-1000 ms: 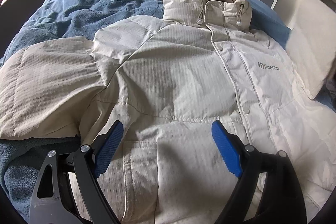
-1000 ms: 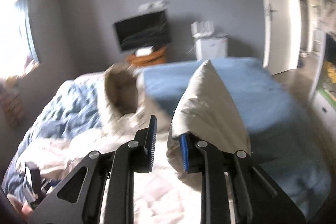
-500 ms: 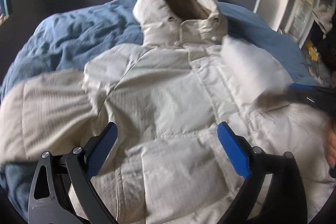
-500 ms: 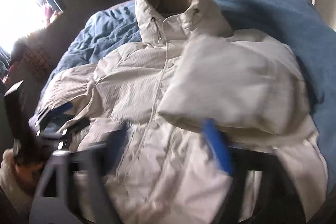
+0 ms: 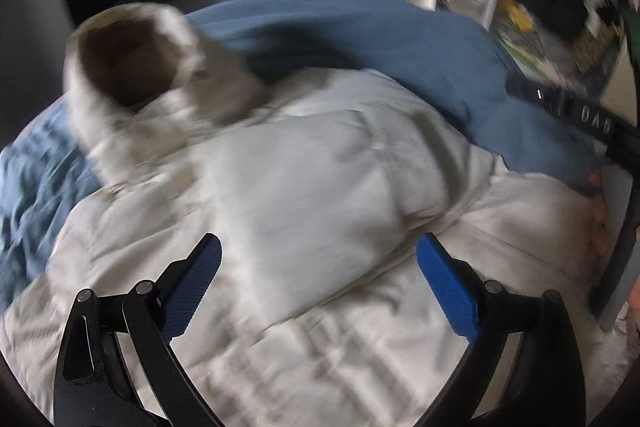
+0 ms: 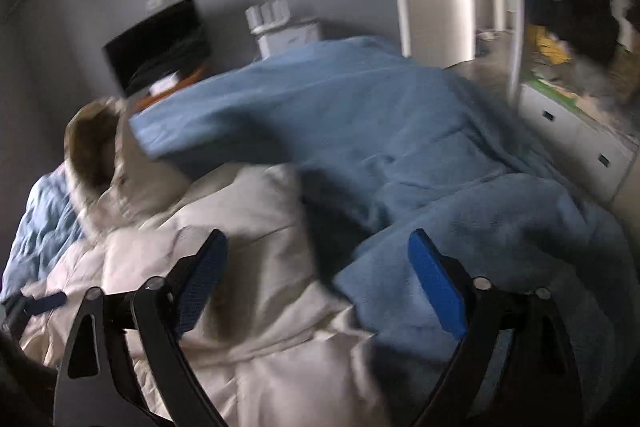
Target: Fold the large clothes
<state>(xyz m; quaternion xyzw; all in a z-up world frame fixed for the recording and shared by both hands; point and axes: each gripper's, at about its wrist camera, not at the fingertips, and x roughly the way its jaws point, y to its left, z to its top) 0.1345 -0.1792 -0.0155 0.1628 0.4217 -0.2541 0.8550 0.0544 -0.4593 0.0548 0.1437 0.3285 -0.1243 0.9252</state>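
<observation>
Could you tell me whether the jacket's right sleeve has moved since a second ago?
Yes. The sleeve now lies folded across the jacket front; earlier the right gripper held it up.

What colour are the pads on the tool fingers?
Blue pads, clearest in the left wrist view.

Matt quilted cloth jacket (image 5: pixel 320 163) on fuzzy blue blanket (image 6: pixel 400 131).

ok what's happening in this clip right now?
A person is folding a cream hooded puffer jacket laid on a bed with a blue blanket. One sleeve lies folded across the jacket's chest. The left gripper and right gripper both hover open over it, holding nothing. Frames are motion-blurred.
</observation>
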